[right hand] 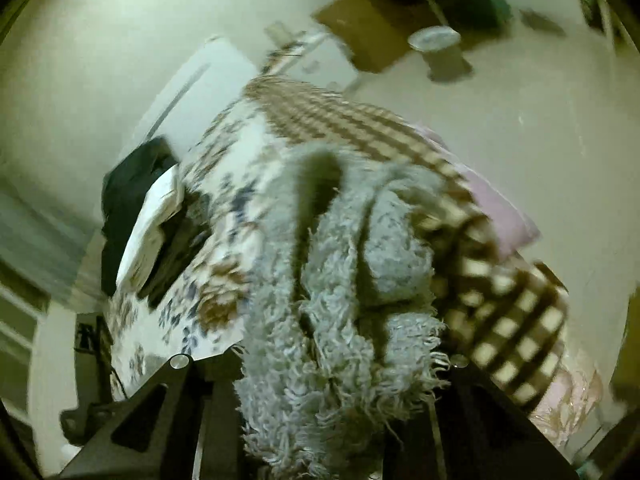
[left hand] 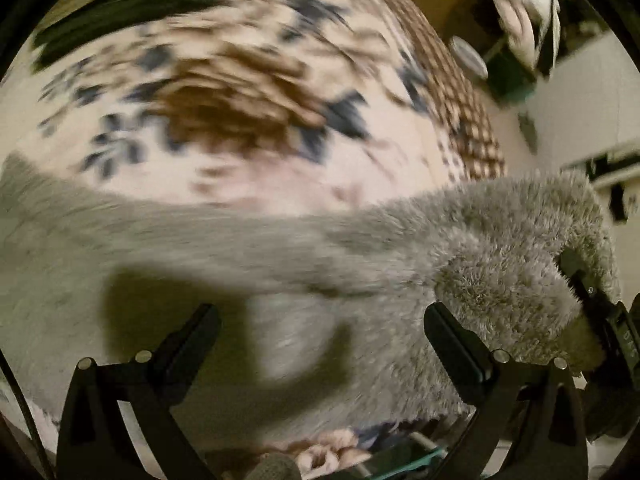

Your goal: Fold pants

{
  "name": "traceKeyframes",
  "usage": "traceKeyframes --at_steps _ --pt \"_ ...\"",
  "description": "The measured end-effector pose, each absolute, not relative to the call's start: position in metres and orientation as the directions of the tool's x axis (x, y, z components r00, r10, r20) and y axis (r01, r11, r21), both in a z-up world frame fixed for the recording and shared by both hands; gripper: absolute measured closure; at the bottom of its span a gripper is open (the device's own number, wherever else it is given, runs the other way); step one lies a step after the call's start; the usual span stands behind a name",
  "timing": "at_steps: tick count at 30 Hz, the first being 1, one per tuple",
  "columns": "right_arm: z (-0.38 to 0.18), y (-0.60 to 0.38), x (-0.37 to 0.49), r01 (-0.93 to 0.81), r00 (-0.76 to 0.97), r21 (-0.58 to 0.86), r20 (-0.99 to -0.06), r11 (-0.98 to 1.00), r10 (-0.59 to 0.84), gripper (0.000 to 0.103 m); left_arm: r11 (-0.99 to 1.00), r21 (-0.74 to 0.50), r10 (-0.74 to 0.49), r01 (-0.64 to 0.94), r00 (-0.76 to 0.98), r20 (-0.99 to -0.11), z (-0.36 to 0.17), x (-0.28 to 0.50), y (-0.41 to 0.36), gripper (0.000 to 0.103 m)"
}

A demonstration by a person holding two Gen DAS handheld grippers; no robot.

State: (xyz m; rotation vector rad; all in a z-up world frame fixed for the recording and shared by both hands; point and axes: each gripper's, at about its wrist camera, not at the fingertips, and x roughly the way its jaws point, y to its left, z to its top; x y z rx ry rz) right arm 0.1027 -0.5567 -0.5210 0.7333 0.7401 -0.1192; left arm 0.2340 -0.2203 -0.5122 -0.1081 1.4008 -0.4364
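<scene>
The pants (left hand: 280, 256) are grey and fluffy. In the left wrist view they lie across the floral bed cover (left hand: 240, 100), blurred by motion. My left gripper (left hand: 320, 320) is open and empty just above the grey fabric. At the right of that view my right gripper (left hand: 592, 300) is shut on a raised bunch of the pants. In the right wrist view the pants (right hand: 340, 320) hang bunched between the fingers of my right gripper (right hand: 332, 364), lifted above the bed.
A brown checked blanket (right hand: 500, 300) lies on the bed's right side, with a pink pillow (right hand: 504, 208) beyond it. Dark clothes (right hand: 132, 200) and a white item lie at the bed's left. A cardboard box (right hand: 372, 28) and a round container (right hand: 436, 40) sit on the floor.
</scene>
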Motion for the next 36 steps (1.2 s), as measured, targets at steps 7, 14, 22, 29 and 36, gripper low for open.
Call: traceKeyframes --at_steps 7,14,22,29,36 --pt "-0.484 -0.406 0.159 0.118 0.664 0.405 -0.711 0.907 0.232 0.081 0.956 -0.286 -0.292 0.057 0.167 -0.942 -0.492 0.214 -0.064 0.0" --pt "-0.541 -0.194 0.195 -0.163 0.451 0.232 -0.847 0.959 0.282 0.081 0.981 -0.173 -0.156 -0.092 0.17 -0.973 -0.499 0.186 0.072 0.0" --pt "-0.577 -0.123 0.194 -0.236 0.209 0.33 -0.901 0.914 0.38 0.011 0.94 -0.324 -0.295 -0.108 0.222 -0.929 -0.485 0.198 0.109 0.0" --pt "-0.531 -0.232 0.163 0.072 0.302 0.523 -0.823 0.849 0.481 0.011 0.863 -0.504 -0.499 0.021 0.183 -0.847 -0.494 0.261 0.041 0.0" --pt "-0.575 -0.352 0.173 0.401 0.319 0.518 -0.852 0.756 0.414 0.011 0.882 -0.453 -0.462 0.128 0.059 -0.885 -0.555 0.302 -0.03 0.05"
